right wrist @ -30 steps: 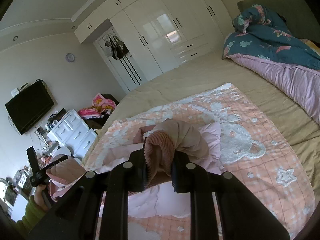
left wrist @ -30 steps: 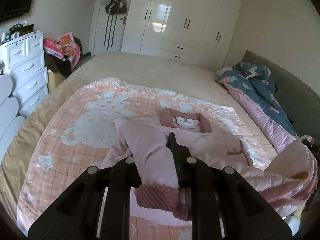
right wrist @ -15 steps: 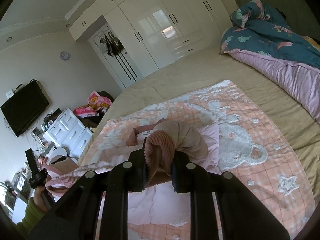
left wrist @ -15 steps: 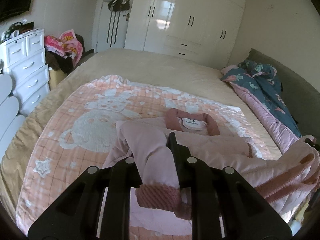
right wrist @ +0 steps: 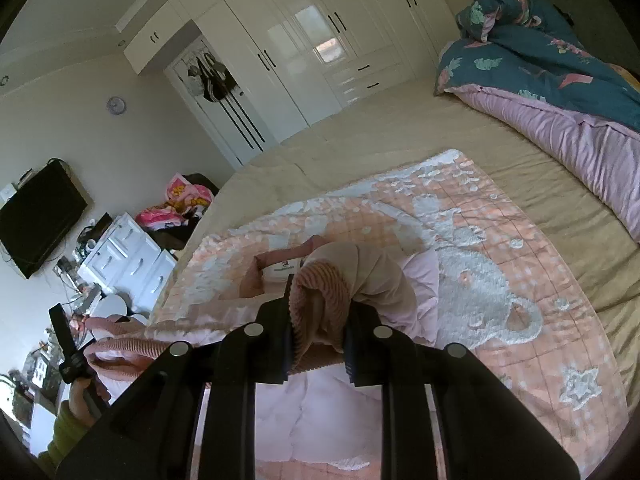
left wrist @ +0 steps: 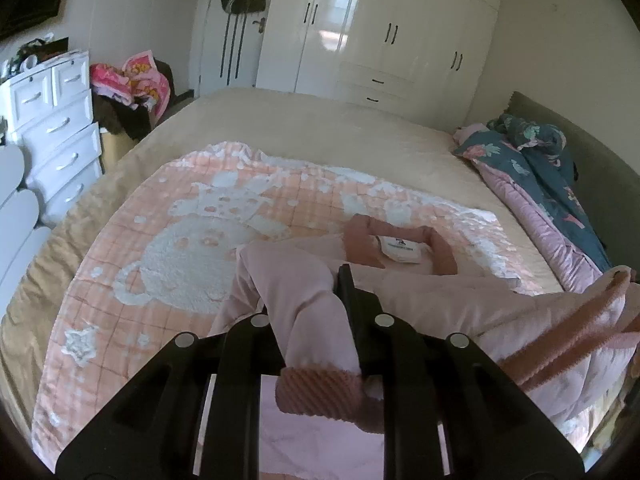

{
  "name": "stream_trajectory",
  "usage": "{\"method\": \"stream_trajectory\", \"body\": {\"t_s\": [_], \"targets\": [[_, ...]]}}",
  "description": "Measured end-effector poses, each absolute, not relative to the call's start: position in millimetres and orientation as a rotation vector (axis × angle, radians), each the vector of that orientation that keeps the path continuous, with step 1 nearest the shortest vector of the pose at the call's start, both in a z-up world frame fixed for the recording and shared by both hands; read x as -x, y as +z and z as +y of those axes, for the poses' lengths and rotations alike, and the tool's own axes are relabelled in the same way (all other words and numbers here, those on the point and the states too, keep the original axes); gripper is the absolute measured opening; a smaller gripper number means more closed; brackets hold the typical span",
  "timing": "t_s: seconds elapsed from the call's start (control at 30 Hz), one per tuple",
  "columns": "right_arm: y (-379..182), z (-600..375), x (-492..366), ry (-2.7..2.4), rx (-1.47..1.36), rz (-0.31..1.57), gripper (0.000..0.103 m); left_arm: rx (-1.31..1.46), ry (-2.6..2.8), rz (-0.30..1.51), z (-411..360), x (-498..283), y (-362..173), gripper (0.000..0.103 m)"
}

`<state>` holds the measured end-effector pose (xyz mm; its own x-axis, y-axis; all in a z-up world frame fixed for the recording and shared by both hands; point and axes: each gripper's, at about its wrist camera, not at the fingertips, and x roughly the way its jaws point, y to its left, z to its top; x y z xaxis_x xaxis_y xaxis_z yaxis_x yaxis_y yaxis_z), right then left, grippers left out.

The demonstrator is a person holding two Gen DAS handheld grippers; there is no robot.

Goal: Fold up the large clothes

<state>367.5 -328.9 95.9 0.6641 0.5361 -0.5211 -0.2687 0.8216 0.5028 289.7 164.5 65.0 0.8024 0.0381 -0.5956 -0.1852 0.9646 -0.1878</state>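
We hold a pink jacket [left wrist: 420, 292] over the peach blanket [left wrist: 168, 240] on the bed [left wrist: 320, 132], collar toward the wardrobe [left wrist: 384, 28]. Our left tool [left wrist: 310, 344] is clamped on one sleeve just above its ribbed cuff [left wrist: 320, 396]. Our right tool [right wrist: 318, 320] is clamped on the other ribbed cuff [right wrist: 320, 284], that sleeve bunched above the jacket.
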Motion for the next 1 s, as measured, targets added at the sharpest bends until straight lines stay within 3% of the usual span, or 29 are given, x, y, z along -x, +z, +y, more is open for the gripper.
{"method": "stream_trajectory", "body": {"t_s": [1.0], "targets": [[42, -314, -453, 0.374, -0.362, 0.850, 0.020, 0.223, 0.184, 0.720, 179, -351, 23, 0.012]]}}
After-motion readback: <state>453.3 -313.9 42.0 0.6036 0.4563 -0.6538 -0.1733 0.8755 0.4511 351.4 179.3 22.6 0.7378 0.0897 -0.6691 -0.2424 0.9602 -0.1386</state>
